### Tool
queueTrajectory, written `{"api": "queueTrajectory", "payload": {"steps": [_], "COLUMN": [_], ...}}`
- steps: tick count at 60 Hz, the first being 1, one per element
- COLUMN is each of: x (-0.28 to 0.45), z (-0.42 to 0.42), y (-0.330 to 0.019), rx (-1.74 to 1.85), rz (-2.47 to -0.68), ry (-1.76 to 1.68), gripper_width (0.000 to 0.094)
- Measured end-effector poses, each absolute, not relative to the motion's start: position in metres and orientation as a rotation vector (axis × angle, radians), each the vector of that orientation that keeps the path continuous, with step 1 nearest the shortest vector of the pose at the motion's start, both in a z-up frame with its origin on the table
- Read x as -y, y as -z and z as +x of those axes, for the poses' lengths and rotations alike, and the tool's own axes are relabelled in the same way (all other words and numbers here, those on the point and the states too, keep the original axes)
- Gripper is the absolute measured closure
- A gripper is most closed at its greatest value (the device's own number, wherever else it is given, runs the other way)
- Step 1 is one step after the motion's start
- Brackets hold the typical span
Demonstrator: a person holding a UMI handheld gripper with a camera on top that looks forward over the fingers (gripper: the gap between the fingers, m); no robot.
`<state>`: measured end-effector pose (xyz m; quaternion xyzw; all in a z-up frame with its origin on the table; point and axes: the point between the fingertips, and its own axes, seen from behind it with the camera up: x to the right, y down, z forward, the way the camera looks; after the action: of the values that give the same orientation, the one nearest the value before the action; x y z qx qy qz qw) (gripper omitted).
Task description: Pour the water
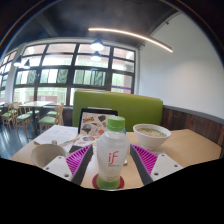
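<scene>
Between our gripper's [109,168] pink pads stands a clear plastic bottle [112,152] w/ green cap, upright; fingers look closed on its sides. Round white bowl [152,131] beyond to the right, another bowl [47,153] left, both apart from bottle, on a pale wood table [190,148]
</scene>
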<state>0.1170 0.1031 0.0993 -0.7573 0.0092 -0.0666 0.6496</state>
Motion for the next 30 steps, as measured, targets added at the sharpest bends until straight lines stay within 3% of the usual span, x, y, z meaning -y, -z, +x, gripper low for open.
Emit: {"api": "queueTrajectory", "payload": {"steps": [14, 30], "x": [-0.023, 0.089], "z": [0.121, 0.097], "y": [-0.129, -0.14], "rx": [-0.138, -0.14], "rz": [-1.693, -1.692], "ry": [0.127, 0.077], "gripper_width": [0.011, 0.0113]}}
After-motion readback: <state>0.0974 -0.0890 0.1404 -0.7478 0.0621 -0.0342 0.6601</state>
